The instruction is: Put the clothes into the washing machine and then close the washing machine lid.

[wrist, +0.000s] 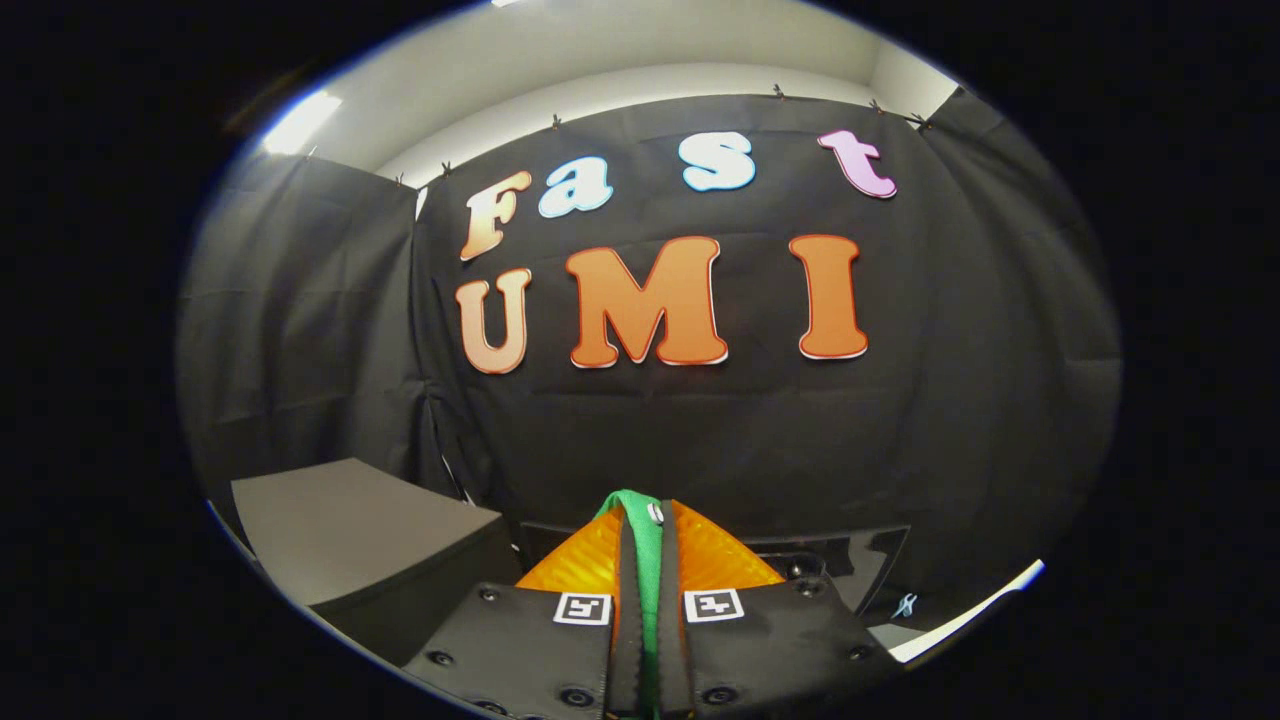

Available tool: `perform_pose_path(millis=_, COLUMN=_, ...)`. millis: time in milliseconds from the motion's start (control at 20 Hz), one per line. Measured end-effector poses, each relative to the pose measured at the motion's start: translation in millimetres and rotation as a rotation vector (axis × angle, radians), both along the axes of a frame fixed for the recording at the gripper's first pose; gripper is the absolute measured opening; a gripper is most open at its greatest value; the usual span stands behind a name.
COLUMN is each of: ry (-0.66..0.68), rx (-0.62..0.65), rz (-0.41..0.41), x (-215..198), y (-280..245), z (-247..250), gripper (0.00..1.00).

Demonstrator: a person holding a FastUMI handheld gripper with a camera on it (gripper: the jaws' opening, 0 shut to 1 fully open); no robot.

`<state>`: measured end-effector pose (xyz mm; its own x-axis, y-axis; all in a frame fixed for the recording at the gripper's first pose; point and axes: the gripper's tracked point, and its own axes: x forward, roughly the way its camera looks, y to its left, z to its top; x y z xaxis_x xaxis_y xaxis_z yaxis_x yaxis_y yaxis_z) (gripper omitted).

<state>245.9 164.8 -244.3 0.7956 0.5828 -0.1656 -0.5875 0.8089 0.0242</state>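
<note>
In the gripper view, the gripper is clenched on a green garment: both fingers press a thin fold of the cloth between them, and the fabric rises in a narrow strip to their tips, where a small white button sits. Just beyond the fingers lies a glossy black panel, likely part of the washing machine, though that is unclear. A grey box-like block stands near it, beside the fingers. The black cloth wall hangs behind.
</note>
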Motion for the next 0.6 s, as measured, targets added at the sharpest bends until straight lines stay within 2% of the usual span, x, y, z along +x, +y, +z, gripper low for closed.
perform_pose_path(millis=150, ry=0.128, rx=-0.136, rz=-0.009, x=-2.8, y=-3.8, z=-85.7, gripper=0.14)
perform_pose_path(millis=250, ry=0.231, rx=-0.177, rz=-0.012, x=-12.8, y=-6.7, z=-137.1, gripper=0.14)
perform_pose_path(millis=450, ry=0.39, rx=-0.262, rz=-0.054, x=-29.7, y=-22.2, z=-211.9, gripper=0.14)
perform_pose_path(millis=600, ry=0.508, rx=-0.28, rz=-0.121, x=-34.8, y=-36.4, z=-254.7, gripper=0.14)
